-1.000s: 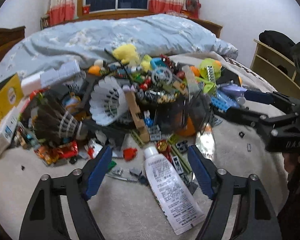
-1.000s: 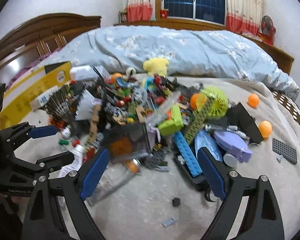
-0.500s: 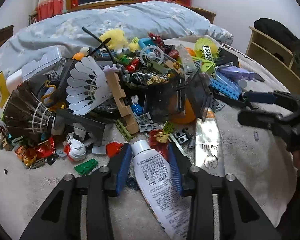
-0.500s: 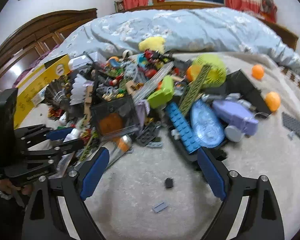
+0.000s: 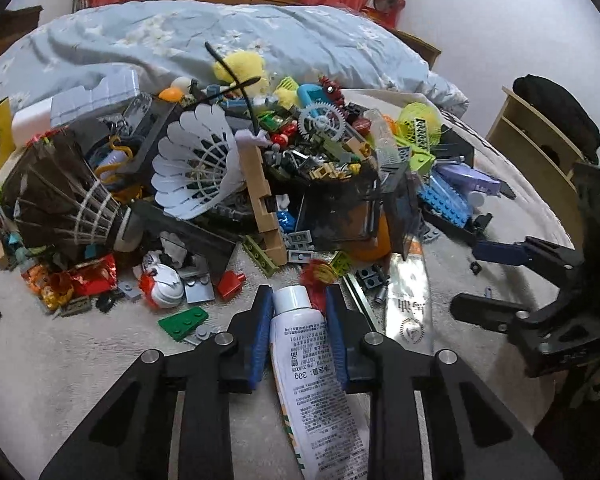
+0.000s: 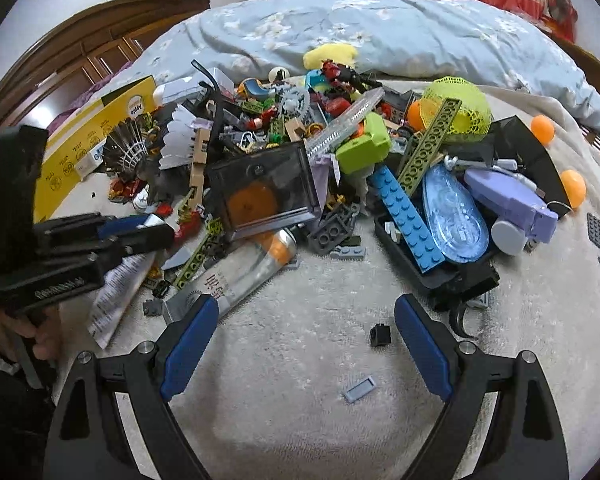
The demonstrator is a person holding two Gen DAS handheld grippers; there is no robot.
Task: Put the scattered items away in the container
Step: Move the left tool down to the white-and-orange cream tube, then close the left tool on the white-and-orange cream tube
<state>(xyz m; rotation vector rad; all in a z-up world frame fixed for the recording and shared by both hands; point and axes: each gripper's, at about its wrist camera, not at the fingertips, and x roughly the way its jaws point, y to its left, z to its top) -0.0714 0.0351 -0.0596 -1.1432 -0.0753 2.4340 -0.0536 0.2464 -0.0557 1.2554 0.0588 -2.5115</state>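
Two grippers work the edge of a heap of toys on a pale blanket. The left gripper (image 5: pixel 296 300) has its blue pads pressed against both sides of a white tube (image 5: pixel 312 364) just below the cap, gripping it; the printed body runs back between the arms toward the camera. In the right wrist view that gripper (image 6: pixel 156 226) sits low at the left, and the tube's crimped tail (image 6: pixel 116 292) pokes out beneath it, though blur makes it hard to say whether the tail touches the blanket.

The right gripper (image 6: pixel 306 320) hangs with its jaws wide apart over bare blanket (image 6: pixel 300 400), holding nothing. Between its fingers lies a small black brick (image 6: pixel 381 335), and nearer the camera a little grey plate (image 6: pixel 359 390). Just beside the left finger lies a silver tube (image 6: pixel 240 270), its orange end toward the pile.

At the middle of the heap stands the dark transparent box (image 6: pixel 266 190), tilted and brimming with small parts, an orange ball showing through its wall. A white shuttlecock (image 5: pixel 198 164) and a black shuttlecock (image 5: pixel 60 196) lean on its left side; a long blue brick (image 6: pixel 410 220) lies to its right.
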